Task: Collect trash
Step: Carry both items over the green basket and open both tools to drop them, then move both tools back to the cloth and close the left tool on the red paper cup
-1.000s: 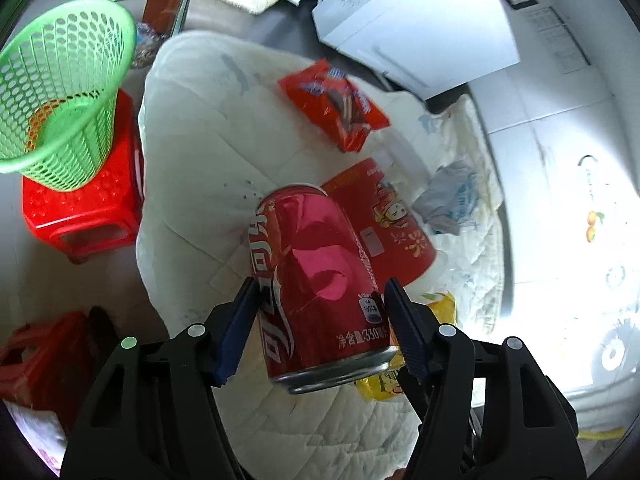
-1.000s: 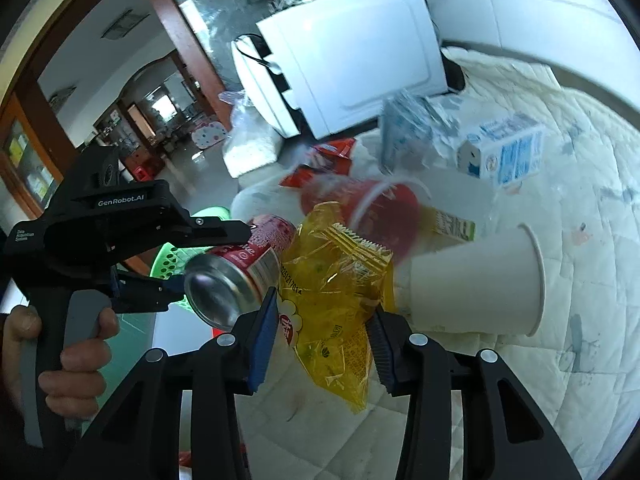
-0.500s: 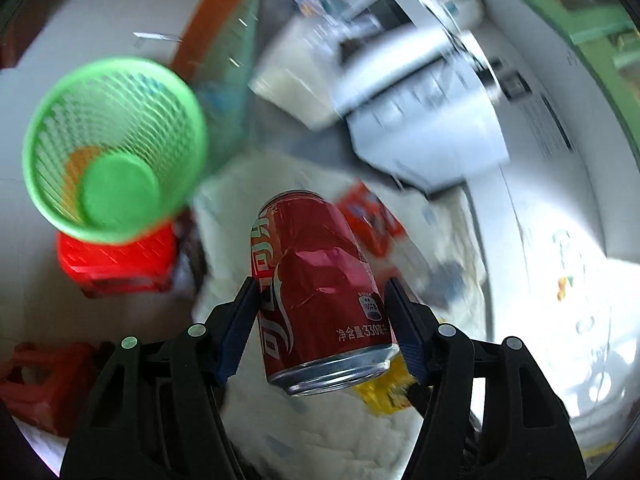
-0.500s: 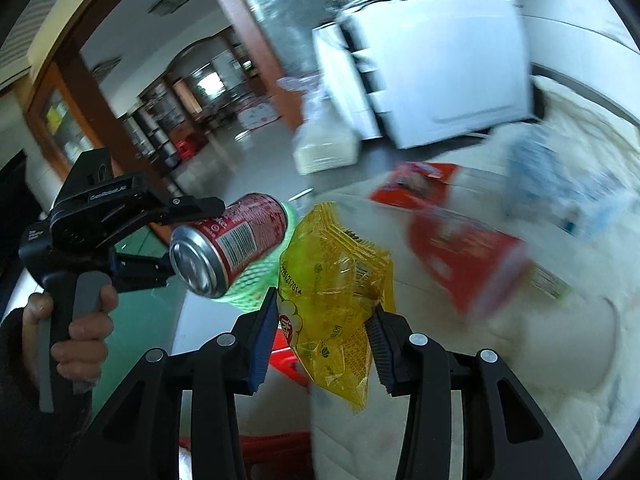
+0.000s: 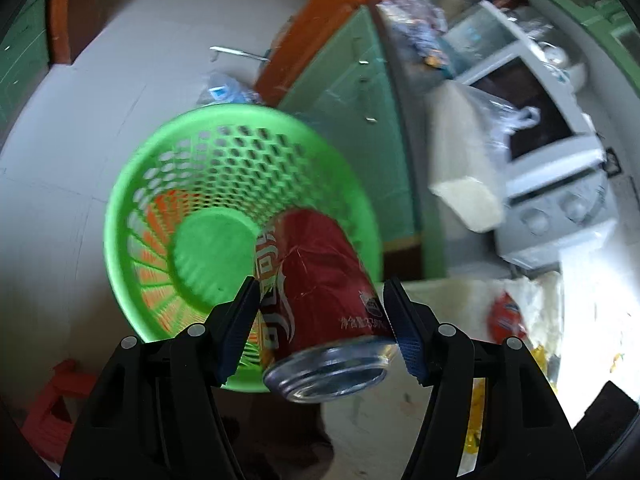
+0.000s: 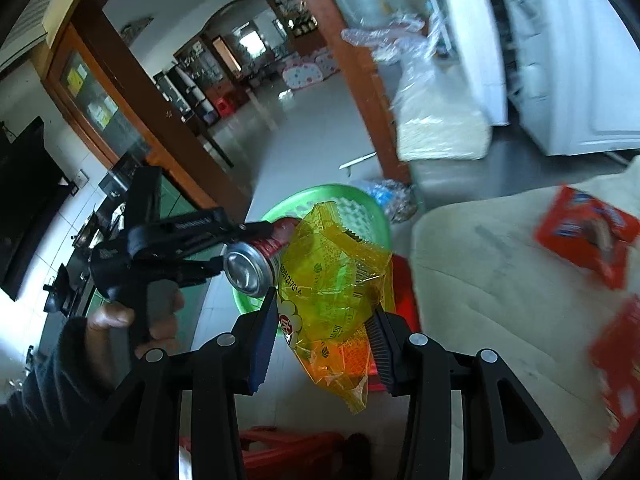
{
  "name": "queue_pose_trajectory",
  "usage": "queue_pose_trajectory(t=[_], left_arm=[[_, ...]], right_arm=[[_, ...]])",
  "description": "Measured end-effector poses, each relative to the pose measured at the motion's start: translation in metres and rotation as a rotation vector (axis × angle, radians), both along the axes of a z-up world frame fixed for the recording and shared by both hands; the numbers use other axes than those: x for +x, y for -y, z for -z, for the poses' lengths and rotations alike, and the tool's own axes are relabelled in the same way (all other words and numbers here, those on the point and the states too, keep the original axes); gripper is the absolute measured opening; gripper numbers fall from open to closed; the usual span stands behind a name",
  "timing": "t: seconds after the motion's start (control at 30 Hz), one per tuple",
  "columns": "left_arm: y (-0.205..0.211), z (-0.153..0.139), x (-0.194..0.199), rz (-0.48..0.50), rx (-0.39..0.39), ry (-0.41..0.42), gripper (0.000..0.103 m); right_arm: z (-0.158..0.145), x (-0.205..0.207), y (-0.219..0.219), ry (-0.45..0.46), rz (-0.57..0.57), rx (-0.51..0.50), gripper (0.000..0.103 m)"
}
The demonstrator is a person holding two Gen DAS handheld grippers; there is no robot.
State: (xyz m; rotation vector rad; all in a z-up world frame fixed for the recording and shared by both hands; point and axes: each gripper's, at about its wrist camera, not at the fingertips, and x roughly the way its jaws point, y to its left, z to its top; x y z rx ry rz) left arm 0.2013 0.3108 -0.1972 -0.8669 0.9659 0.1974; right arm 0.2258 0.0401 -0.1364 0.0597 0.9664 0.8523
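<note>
One green mesh basket (image 5: 240, 216) fills the frame's centre-left, its open mouth facing the camera. The left gripper (image 5: 324, 312) is clamped on one dented red can (image 5: 316, 292) in front of the basket's right rim. In the right view, the right gripper (image 6: 324, 332) pinches one yellow wrapper (image 6: 332, 292) at lower centre — quilted table edge (image 6: 500, 280) at right.

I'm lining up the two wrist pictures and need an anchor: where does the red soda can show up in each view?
Left wrist: the red soda can sits bottom centre, clamped by the left gripper, base toward the camera.
Right wrist: the can is left of centre, partly hidden behind the yellow wrapper held by the right gripper.
Shared landmark: the green basket behind the can.
</note>
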Motion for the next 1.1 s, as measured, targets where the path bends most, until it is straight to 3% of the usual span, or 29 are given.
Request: queue_pose_trajectory(t=[0.13, 0.3, 0.4, 0.6, 0.87, 1.1], left_arm=[[-0.014, 0.01, -0.003, -0.027, -0.009, 0.017, 0.072], [-0.025, 0.016, -0.013, -0.049, -0.007, 0.013, 0.073], [-0.026, 0.017, -0.017, -0.052, 0.011, -0.003, 0.078], [-0.029, 0.017, -0.027, -0.05, 0.03, -0.019, 0.08], [-0.021, -0.006, -0.04, -0.047, 0.103, 0.0, 0.083], [0.009, -0.035, -0.053, -0.007, 0.194, 0.037, 0.087]], right_arm=[[0.012, 0.01, -0.029, -0.017, -0.015, -0.012, 0.042], [0.029, 0.028, -0.056, -0.061, -0.009, -0.008, 0.043], [0.035, 0.036, -0.069, -0.086, -0.004, 0.004, 0.045], [0.036, 0.045, -0.086, -0.096, 0.01, 0.016, 0.067], [0.021, 0.037, -0.064, -0.073, 0.003, 0.031, 0.072], [-0.01, 0.006, 0.001, 0.014, 0.052, 0.031, 0.076]])
